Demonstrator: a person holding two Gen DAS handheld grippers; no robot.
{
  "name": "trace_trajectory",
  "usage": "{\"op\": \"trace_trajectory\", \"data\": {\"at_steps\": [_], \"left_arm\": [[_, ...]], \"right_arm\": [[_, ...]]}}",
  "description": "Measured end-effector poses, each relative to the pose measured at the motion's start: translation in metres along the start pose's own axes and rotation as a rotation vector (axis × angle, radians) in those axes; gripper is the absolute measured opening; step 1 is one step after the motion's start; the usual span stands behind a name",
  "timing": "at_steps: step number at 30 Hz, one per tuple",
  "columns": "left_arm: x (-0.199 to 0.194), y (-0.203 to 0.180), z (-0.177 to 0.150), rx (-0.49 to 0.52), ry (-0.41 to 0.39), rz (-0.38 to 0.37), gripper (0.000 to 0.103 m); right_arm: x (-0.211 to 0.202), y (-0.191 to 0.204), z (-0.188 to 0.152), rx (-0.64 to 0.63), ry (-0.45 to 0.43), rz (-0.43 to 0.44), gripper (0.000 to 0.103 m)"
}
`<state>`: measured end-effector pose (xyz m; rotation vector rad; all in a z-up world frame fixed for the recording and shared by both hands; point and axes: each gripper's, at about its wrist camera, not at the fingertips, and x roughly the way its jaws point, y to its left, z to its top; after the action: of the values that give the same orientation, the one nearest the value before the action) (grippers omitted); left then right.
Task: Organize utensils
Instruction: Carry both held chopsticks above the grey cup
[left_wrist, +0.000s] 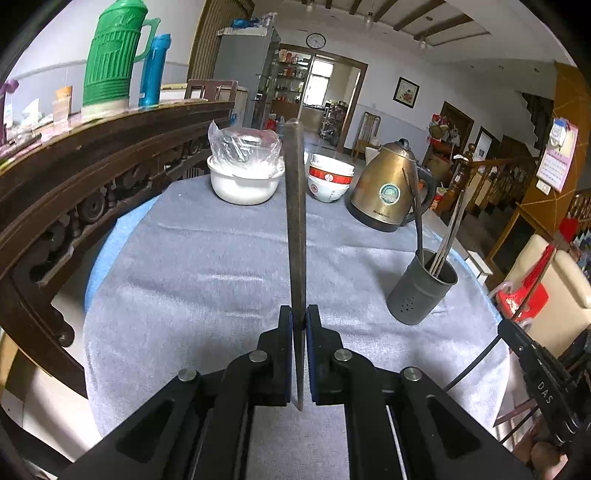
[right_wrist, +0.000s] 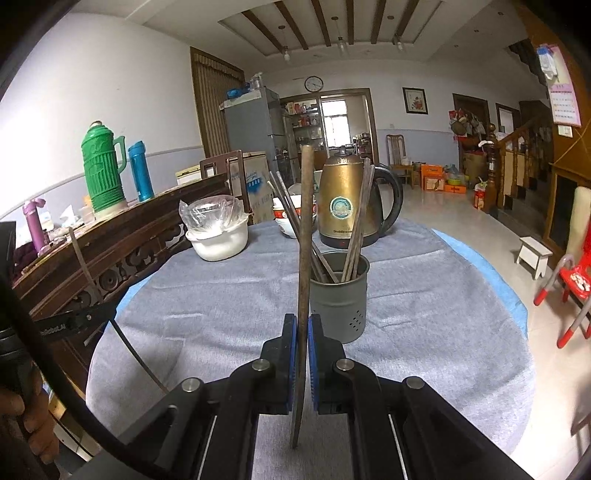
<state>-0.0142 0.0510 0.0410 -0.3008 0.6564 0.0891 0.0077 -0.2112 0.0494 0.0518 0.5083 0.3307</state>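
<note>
Grey cloth (right_wrist: 424, 332) covers round table in tiled living room.

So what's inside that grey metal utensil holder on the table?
The grey utensil holder has several chopsticks standing in it, leaning against the rim, plus a darker spoon-like handle. Their lower ends are hidden by the wall.

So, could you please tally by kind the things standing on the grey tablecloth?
kettle: 1
utensil holder: 1
white pot: 1
stack of bowls: 1
Total: 4
</note>
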Motion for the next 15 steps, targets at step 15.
{"op": "trace_trajectory", "data": {"at_steps": [15], "left_arm": [[0.003, -0.011, 0.038, -0.036, -0.014, -0.005, 0.007]], "right_arm": [[-0.014, -0.024, 0.037, 0.091, -0.094, 0.029, 0.006]]}}
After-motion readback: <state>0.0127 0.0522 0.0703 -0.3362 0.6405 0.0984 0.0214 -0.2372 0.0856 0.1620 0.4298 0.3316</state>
